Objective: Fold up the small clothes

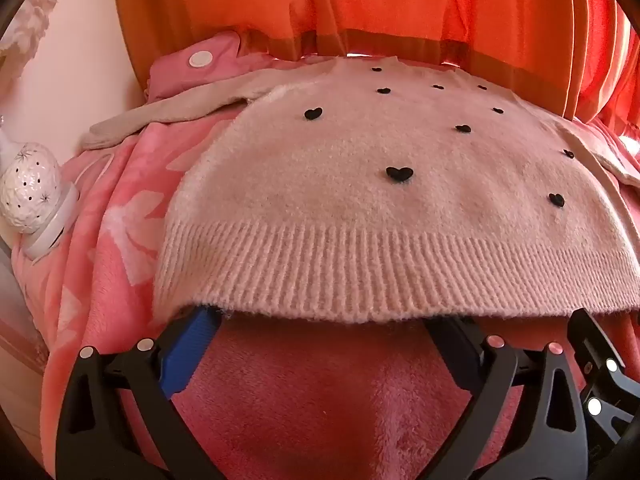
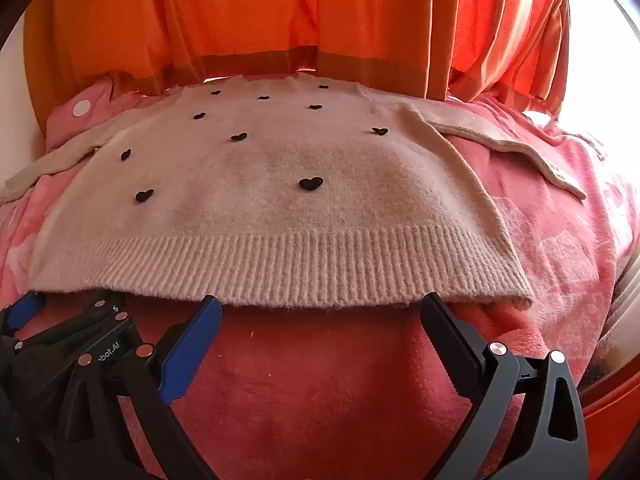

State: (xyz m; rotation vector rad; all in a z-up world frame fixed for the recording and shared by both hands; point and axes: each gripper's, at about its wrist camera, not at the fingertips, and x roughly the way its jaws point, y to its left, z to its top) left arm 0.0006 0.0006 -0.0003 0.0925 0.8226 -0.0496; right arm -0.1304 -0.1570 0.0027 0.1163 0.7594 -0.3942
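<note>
Left gripper (image 1: pixel 320 316) fingertips hidden under the sweater (image 1: pixel 360 200) hem, right gripper (image 2: pixel 320 304) tips likewise tucked beneath, lamp (image 1: pixel 30 200) cut by the frame edge

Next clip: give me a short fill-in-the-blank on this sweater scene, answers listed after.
1. The small shapes dotted over the pink sweater are black ____.
2. The sweater lies spread flat on a ____ blanket.
3. The left gripper and the right gripper both have their jaws ____ at the ribbed hem.
4. Behind the sweater hangs an ____ curtain.

Missing words: hearts; pink; open; orange
</note>
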